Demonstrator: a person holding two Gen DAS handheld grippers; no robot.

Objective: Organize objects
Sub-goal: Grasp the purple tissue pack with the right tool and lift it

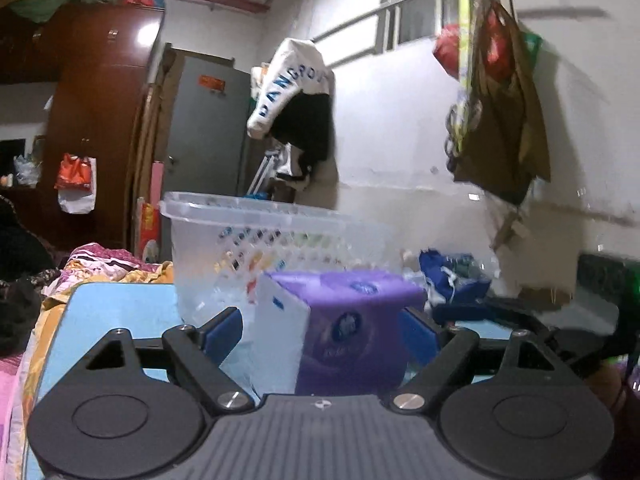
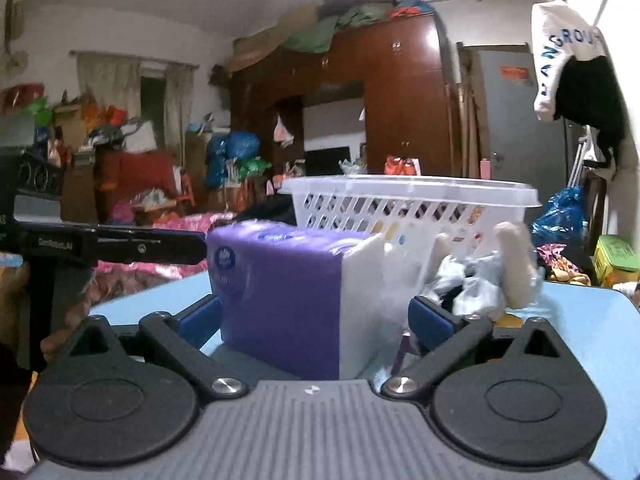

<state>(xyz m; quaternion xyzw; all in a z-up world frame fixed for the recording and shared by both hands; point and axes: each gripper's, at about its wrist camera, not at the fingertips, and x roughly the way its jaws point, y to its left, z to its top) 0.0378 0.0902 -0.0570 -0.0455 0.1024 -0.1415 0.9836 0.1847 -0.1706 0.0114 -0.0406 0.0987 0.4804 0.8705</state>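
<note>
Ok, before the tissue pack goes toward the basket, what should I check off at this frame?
1. Tissue pack sits between the left gripper fingers: ok.
2. Left gripper shut on the pack: not ok, jaws stand open.
3. Right gripper clear of the pack: not ok, it straddles the pack too, jaws open.
4. Basket upright behind the pack, top open: ok.
5. Room left inside the basket: cannot tell, only coloured shapes show through its wall.
</note>
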